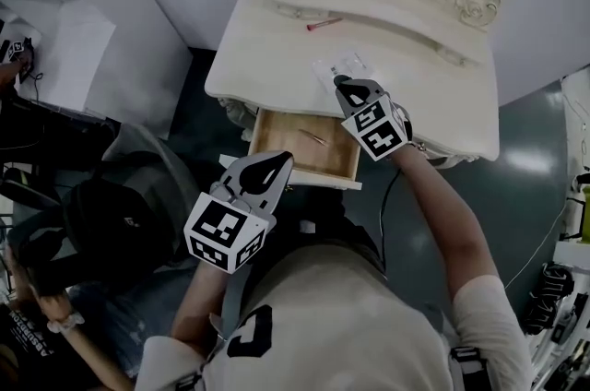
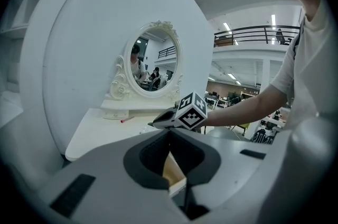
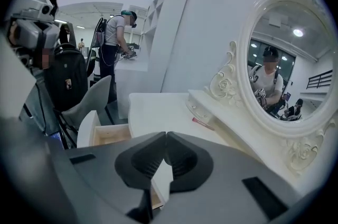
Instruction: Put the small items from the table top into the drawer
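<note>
R gripper (image 1: 343,85) jaws pinched shut, nothing seen betw. them. Clear packet (image 1: 347,65) lies just at their 12 o'clock on surface (image 1: 267,57). Prob. pick step. Next: open, seat on packet, carry to open drawer (image 1: 304,175) at 7 o'clock. R forearm outstretched, pitched down. L gripper (image 1: 277,160) also shut, at drawer's 7 o'clock corner.

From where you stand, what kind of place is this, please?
Probably a large open hall or lab staged as a bedroom corner, not a home. A white dressing table with an ornate oval mirror stands here, yet a balcony railing and another person at work show behind.
</note>
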### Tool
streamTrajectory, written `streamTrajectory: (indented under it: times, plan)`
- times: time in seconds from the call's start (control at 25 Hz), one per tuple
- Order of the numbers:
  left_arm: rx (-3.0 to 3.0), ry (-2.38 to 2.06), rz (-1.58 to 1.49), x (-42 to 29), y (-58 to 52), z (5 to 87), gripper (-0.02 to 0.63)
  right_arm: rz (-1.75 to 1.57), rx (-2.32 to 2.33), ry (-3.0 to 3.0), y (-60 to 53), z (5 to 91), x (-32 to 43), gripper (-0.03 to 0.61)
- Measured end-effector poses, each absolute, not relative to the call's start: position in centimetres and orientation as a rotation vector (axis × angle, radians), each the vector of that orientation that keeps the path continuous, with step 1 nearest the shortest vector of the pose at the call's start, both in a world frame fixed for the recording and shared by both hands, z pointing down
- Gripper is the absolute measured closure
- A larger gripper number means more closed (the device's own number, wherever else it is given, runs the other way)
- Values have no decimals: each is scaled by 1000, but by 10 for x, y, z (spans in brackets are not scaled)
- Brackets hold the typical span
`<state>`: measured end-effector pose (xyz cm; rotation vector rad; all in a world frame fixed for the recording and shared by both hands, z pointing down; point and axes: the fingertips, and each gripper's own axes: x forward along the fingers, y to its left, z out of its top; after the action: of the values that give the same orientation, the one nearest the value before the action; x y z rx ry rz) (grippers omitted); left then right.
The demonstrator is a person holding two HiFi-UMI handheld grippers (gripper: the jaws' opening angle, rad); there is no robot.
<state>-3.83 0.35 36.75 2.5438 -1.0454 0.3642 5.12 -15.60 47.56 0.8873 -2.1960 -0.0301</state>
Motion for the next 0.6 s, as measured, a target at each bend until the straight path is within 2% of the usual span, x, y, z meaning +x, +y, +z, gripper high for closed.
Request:
streamTrajectory:
  times: [0.6]
  plan:
    - [2540,-1026,376,-29,19,374,557,24,833,-2324,-101,460,31,545]
